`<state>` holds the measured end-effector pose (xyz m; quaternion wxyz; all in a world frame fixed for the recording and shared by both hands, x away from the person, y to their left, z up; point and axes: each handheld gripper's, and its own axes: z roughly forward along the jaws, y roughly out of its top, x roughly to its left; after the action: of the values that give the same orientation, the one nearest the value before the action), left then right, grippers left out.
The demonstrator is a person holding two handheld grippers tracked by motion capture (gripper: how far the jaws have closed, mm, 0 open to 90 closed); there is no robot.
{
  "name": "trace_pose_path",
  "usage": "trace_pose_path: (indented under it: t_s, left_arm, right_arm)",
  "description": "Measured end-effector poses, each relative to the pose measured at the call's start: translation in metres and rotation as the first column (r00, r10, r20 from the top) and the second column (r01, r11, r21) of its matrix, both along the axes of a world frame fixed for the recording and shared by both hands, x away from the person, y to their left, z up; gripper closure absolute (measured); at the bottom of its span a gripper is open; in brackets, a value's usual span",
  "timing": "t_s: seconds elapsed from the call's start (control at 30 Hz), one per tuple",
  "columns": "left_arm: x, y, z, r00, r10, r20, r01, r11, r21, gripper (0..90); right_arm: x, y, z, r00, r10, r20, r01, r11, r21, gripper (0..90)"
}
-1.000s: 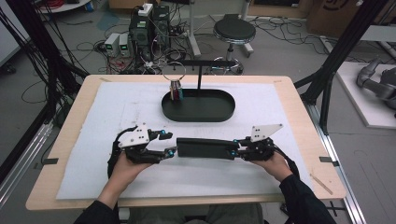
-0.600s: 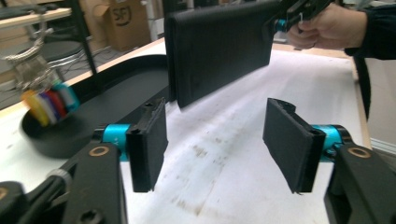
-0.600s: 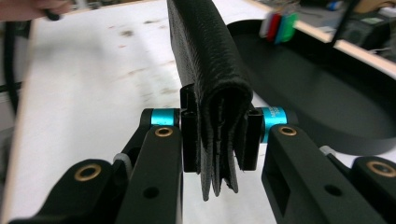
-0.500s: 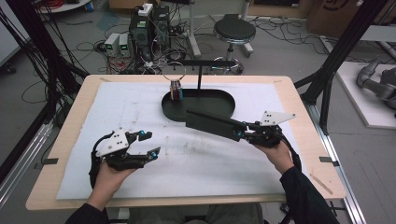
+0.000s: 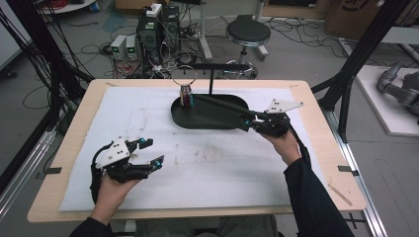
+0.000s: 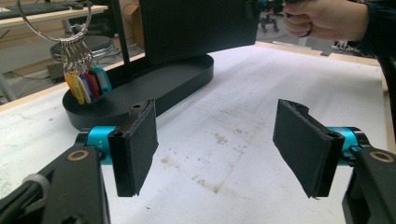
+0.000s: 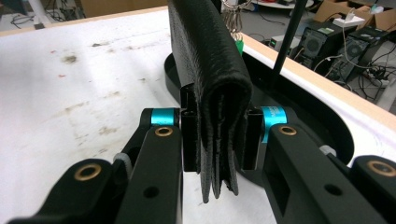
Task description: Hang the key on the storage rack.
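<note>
Wallet of black folded leather (image 7: 212,70), pinched edge-on by the right tool (image 7: 215,140), hangs over the black oval tray (image 5: 180,116), centre frame; left tool (image 5: 148,154), just spreading, is empty.

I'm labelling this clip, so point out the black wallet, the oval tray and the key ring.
black wallet (image 7: 212,70), right gripper view, on its folded leather spine.
oval tray (image 5: 180,117), high view, on its left rim.
key ring (image 6: 51,35), left gripper view, on the metal loop.

Wallet (image 7: 210,84) grained black leather, matt; tray (image 5: 184,117) smooth matt black; table cover (image 5: 222,163) stained white paper
</note>
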<state>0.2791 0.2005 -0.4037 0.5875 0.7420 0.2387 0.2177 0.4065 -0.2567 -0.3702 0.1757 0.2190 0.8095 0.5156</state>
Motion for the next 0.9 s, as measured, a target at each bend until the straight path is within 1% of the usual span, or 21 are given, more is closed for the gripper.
trace_pose_path:
  t_s: [0.17,0.3,0.4,0.47,0.5,0.63,0.7,0.8,0.9]
  left_arm:
    - [-0.001,0.003,0.0,0.9999,0.014,0.006,-0.014,0.9998,-0.012,30.5]
    - [-0.001,0.003,-0.001,0.9998,0.016,0.007,-0.016,0.9998,-0.01,30.3]
    - [-0.002,0.003,-0.002,0.9998,0.017,0.008,-0.017,0.9998,-0.011,30.0]
    - [-0.002,0.003,-0.002,0.9999,0.016,0.007,-0.015,0.9998,-0.012,29.9]
    - [-0.002,0.003,-0.002,0.9999,0.016,0.006,-0.016,0.9998,-0.011,29.9]
    - [-0.002,0.002,-0.003,0.9999,0.014,0.006,-0.014,0.9999,-0.009,29.9]
    - [-0.002,0.002,-0.003,0.9999,0.013,0.005,-0.013,0.9999,-0.011,29.8]
    - [-0.002,0.002,-0.003,0.9999,0.013,0.003,-0.013,0.9999,-0.011,29.9]
    - [-0.003,0.002,-0.004,0.9999,0.01,0.003,-0.01,0.9999,-0.014,29.9]
  right_arm:
    - [0.013,0.009,0.001,1.0,-0.001,-0.003,0.001,1.0,-0.004,76.4]
    - [0.023,0.018,0.001,1.0,0.0,-0.001,0.0,1.0,-0.031,76.4]
    - [0.03,0.023,0.0,1.0,-0.002,-0.001,0.002,1.0,-0.026,76.4]
    - [0.034,0.025,-0.002,1.0,-0.005,-0.001,0.005,1.0,-0.021,76.4]
    - [0.037,0.026,-0.004,1.0,-0.006,-0.007,0.006,1.0,-0.018,76.4]
    - [0.047,0.03,-0.012,0.9994,-0.014,-0.031,0.013,0.999,-0.039,76.4]
    - [0.052,0.032,-0.015,0.9994,-0.016,-0.029,0.014,0.999,-0.043,76.4]
    - [0.058,0.034,-0.019,0.9991,-0.02,-0.037,0.019,0.999,-0.031,76.4]
    - [0.064,0.037,-0.023,0.9989,-0.011,-0.046,0.009,0.999,-0.04,76.4]
